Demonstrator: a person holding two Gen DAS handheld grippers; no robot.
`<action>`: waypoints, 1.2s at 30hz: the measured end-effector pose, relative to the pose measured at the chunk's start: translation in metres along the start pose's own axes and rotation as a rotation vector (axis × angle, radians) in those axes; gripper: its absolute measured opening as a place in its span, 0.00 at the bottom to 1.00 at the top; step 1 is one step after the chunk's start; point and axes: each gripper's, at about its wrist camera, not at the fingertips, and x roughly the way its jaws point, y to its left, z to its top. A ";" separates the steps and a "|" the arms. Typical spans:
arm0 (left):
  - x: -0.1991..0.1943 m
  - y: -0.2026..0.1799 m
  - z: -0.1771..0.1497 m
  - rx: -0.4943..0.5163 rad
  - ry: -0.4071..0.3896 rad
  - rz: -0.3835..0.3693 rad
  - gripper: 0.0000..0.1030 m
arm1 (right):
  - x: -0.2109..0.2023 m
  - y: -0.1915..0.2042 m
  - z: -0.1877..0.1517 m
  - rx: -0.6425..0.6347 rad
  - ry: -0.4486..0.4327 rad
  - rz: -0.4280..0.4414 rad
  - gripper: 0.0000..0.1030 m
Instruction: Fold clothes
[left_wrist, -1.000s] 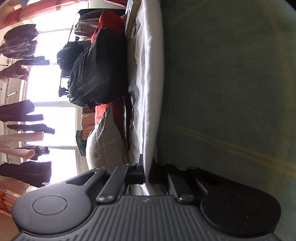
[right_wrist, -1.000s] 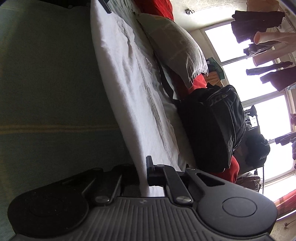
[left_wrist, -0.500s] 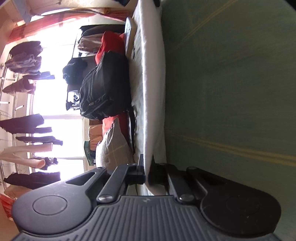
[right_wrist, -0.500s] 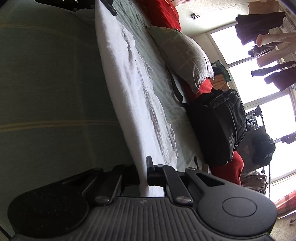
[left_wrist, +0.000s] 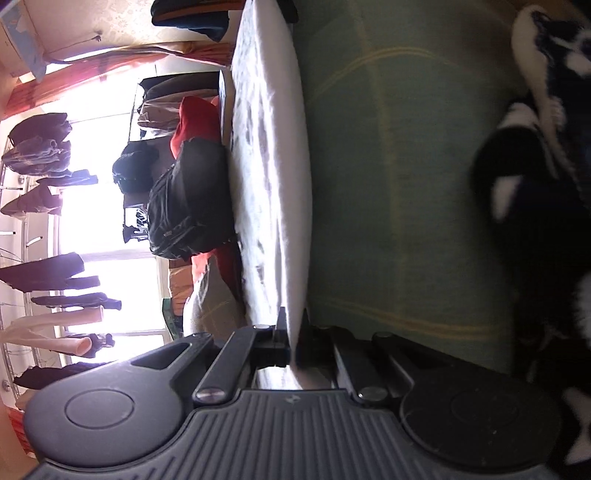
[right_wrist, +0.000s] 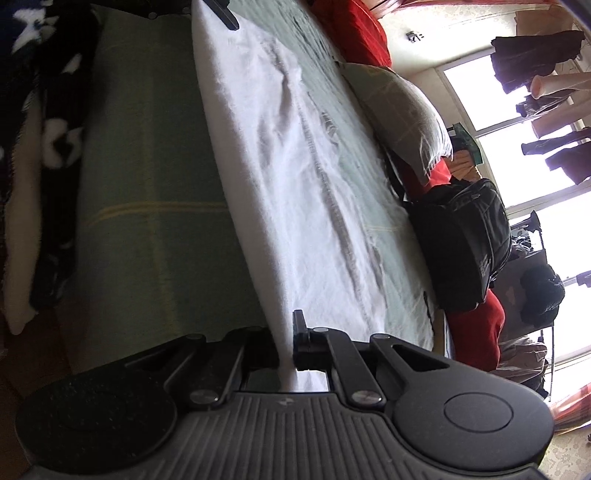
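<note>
Left gripper: jaws clamped on edge of white woven cloth garment. Right gripper: same, opposite end. Cloth stretches ahead of jaws over green bedsheet. Judgement: fold underway, hem not laid down; smoothing remains.

I am in a home bedroom: a bed with a green sheet and a pillow, a black backpack on it, clothes hanging on a rack by the bright window.
</note>
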 end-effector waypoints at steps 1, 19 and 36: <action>0.000 -0.003 0.001 -0.005 0.001 -0.009 0.01 | 0.001 0.003 0.000 0.001 0.005 0.008 0.09; -0.026 -0.006 -0.030 -0.222 0.094 -0.102 0.39 | -0.053 -0.036 -0.033 0.244 -0.105 0.146 0.49; -0.017 0.025 -0.104 -0.377 0.349 0.119 0.50 | -0.066 -0.062 -0.089 0.358 -0.010 0.086 0.62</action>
